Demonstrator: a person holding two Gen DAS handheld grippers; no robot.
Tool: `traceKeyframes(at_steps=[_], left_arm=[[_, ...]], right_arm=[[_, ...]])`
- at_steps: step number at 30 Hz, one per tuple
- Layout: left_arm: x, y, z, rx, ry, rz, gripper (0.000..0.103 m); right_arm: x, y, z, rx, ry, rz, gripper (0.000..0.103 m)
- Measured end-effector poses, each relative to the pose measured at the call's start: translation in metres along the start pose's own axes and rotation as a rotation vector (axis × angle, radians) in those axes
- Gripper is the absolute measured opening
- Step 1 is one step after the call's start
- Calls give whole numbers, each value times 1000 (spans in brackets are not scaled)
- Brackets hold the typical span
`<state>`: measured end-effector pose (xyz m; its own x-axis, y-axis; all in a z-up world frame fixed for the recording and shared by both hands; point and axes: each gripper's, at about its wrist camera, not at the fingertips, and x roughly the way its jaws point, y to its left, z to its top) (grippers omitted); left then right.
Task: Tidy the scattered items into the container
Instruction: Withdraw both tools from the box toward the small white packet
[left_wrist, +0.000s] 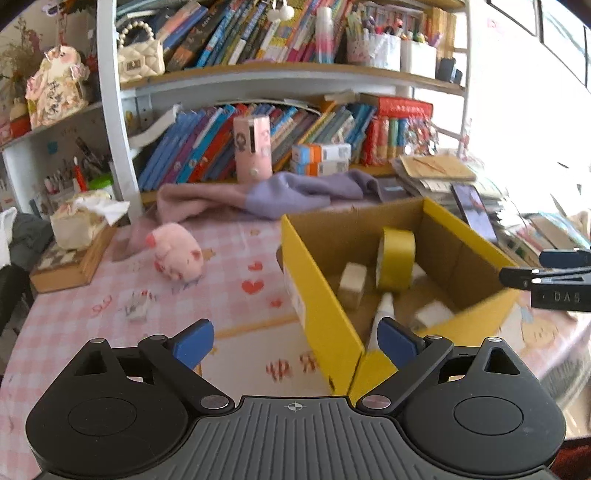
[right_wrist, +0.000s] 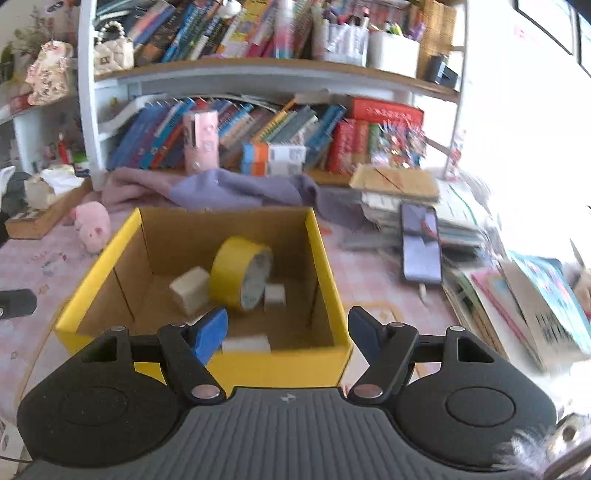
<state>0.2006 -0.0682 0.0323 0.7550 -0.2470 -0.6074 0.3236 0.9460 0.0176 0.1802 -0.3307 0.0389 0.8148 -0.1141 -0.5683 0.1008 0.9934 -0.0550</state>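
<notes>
Both pairs of jaws stand apart and carry nothing. Those of the left gripper (left_wrist: 295, 345) are spread wide over the near corner of the yellow-faced cardboard box (left_wrist: 325, 314), with only the pink checked cloth of the bench (left_wrist: 240, 314) and the box wall between them. The right gripper (right_wrist: 288, 332) has its jaws at a moderate gap, hanging just short of the box's front wall and looking down into it.

Inside the box lie a roll of yellow tape (right_wrist: 242, 273) on its edge, leaning toward the back, a pale cream block (right_wrist: 190, 290), a smaller white cube (right_wrist: 275, 297), another white block (right_wrist: 246, 344) against the near wall, and — seen from the left wrist only — a white tube (left_wrist: 384, 310). Most of the scatter looks gathered already.

Still out on the bench are a pink plush pig (left_wrist: 177, 254), well apart from the box on its left, and a small white-and-red trinket (left_wrist: 138, 306) nearer the left gripper. The left jaws' wide spread probably suits the plump pig, which seems the likeliest next pick.
</notes>
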Motion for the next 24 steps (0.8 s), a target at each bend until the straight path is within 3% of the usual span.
traceKeyframes(at_steps=[14, 24], left_arm=[[-46, 50, -57, 21, 61, -14, 98], [-77, 86, -86, 27, 79, -19, 98]], right_arm=[[-54, 70, -58, 68, 92, -71, 71], [-80, 125, -83, 77, 131, -28, 72]])
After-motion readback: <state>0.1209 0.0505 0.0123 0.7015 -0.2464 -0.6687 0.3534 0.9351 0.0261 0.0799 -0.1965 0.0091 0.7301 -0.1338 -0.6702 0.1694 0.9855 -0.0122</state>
